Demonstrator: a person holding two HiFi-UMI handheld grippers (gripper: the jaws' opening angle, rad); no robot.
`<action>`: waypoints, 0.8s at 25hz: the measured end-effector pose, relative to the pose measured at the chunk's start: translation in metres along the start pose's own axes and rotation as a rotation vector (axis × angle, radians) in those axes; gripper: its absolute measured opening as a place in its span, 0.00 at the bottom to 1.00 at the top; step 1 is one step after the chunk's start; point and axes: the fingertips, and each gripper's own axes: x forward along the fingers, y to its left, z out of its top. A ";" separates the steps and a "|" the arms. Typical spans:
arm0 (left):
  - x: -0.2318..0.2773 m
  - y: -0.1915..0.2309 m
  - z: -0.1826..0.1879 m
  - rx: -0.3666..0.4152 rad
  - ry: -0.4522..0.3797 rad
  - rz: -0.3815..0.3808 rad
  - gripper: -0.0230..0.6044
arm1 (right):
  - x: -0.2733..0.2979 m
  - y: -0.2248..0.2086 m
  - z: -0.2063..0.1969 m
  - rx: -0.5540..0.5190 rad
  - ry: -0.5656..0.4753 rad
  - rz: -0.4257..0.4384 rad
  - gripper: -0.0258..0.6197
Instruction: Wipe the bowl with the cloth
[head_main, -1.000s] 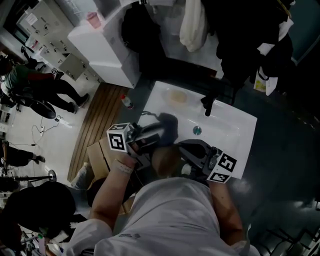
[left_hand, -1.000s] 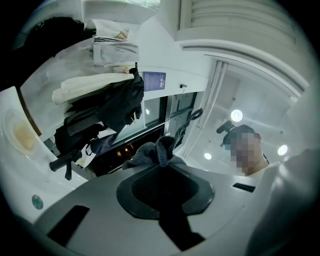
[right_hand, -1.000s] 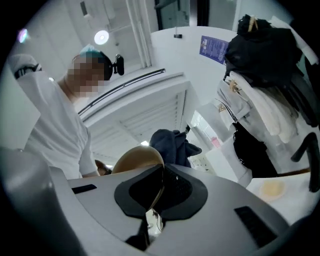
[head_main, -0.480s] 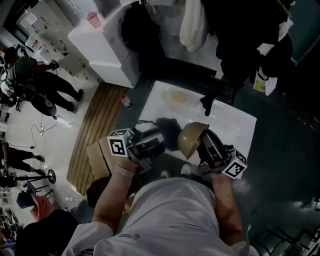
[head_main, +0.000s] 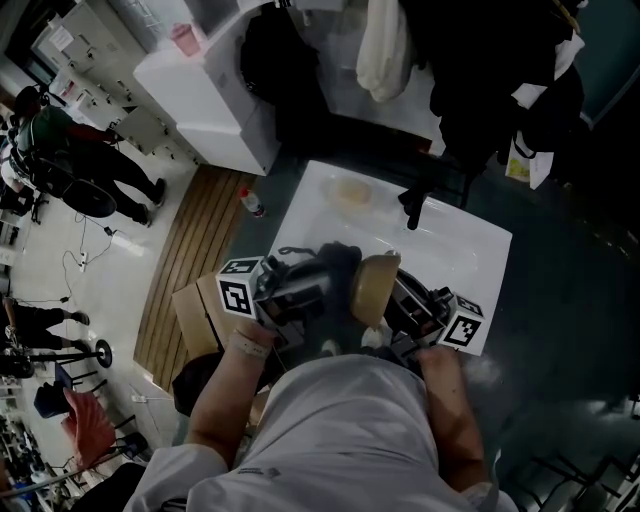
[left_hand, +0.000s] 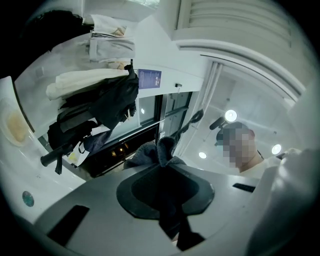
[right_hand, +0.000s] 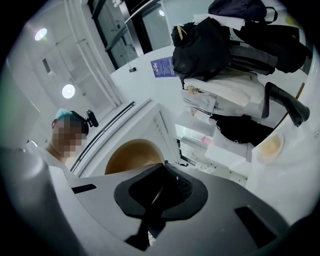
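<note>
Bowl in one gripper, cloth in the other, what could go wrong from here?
The right gripper pinches the bowl only by its rim, over the sink: wiping pressure might twist it loose and drop it. The left gripper holds just a bunched fold of the cloth, which may slip out.

A washroom corner set inside a large open work hall. A white washbasin has a black faucet at its far edge and a soap dish at its far left corner. Pale clothes and dark clothes hang behind it, beside a white cabinet. A wooden slatted mat lies left of the basin. Beyond it, people stand on a pale floor with cables.
</note>
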 end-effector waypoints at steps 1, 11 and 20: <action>-0.001 0.002 0.003 0.002 -0.011 0.013 0.11 | 0.000 0.001 -0.003 -0.007 0.011 0.001 0.09; -0.008 0.022 -0.001 -0.026 -0.016 0.114 0.11 | 0.002 0.011 0.006 -0.107 -0.027 -0.048 0.09; -0.009 0.018 -0.017 -0.016 0.017 0.106 0.11 | -0.009 -0.010 0.013 -0.064 -0.079 -0.155 0.09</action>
